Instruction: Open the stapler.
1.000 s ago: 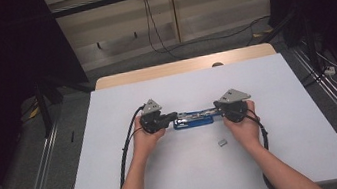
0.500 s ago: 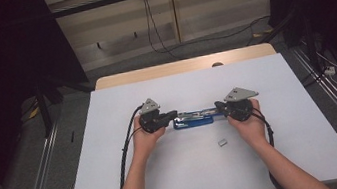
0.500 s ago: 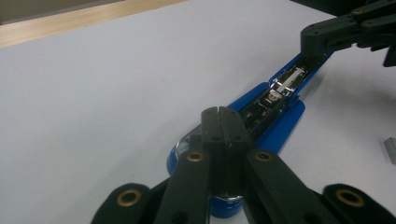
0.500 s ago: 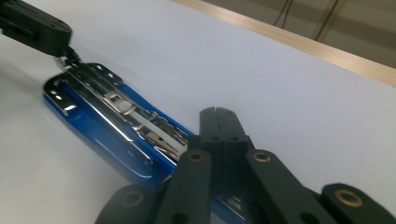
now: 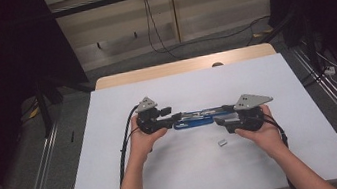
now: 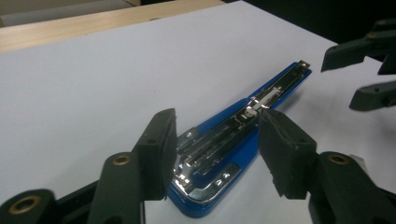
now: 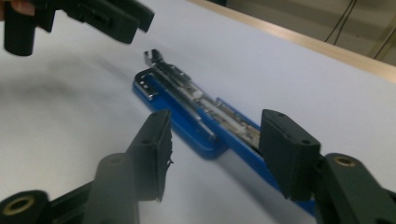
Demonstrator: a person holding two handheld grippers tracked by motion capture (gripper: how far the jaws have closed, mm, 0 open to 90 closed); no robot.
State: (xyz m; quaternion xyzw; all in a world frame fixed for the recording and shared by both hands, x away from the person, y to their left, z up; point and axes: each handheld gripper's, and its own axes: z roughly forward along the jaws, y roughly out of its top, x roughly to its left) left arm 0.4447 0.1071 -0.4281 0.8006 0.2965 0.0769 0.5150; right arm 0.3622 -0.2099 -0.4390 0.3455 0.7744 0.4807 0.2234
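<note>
Our right gripper (image 5: 221,119) has slid slightly outward along the blue stapler (image 5: 195,118), which lies opened flat mid-tabletop (image 5: 269,170). Both our grippers, left gripper (image 5: 175,118) included, hang at its ends, jaws wide, nothing grasped yet.

Left tongs (image 5: 176,117) and right tongs (image 5: 220,120) are matte black, each topped by a grey three-cornered plate; a black cable (image 5: 124,146) trails from the left one; forearms are bare, no sleeves in sight; in the gripper views each jaw is a chunky black arm ending in a rectangular pad (image 6: 161,151), with brass-coloured rivets at the joints.
</note>
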